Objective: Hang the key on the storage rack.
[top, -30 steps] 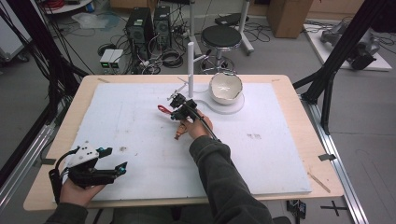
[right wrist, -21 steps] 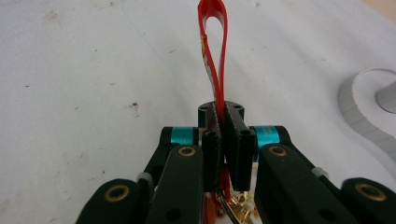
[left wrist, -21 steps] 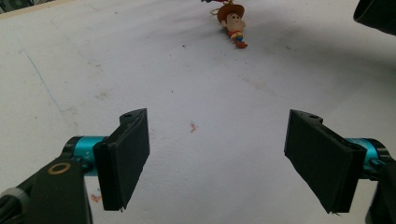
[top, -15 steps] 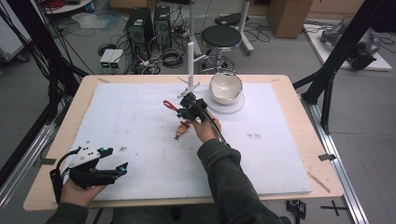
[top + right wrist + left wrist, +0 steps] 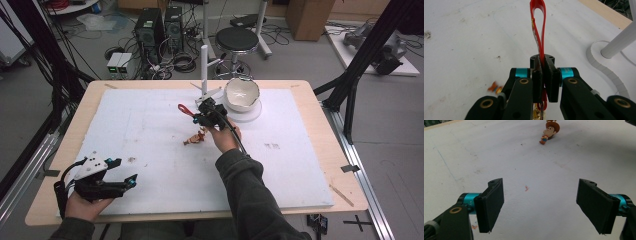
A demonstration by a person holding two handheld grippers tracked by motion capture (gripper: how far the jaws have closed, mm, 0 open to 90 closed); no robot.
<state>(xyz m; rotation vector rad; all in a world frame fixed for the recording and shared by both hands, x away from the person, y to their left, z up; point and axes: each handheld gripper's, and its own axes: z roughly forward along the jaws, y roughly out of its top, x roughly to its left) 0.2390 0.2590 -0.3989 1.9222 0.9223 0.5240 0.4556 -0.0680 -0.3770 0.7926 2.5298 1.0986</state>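
While pinched between the right gripper (image 5: 543,75) jaws, the red strap (image 5: 538,22) juts beyond them

My right gripper (image 5: 200,114) sits left of the bowl (image 5: 242,94); the figurine (image 5: 195,139) lies on the worktop (image 5: 150,130) beneath.

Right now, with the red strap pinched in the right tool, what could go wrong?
1. The right tool grips the red strap on a thin edge; it could slip out.
2. The figure dangling under it may swing and snag.
3. The white post and bowl stand close ahead; a hasty move could knock them.
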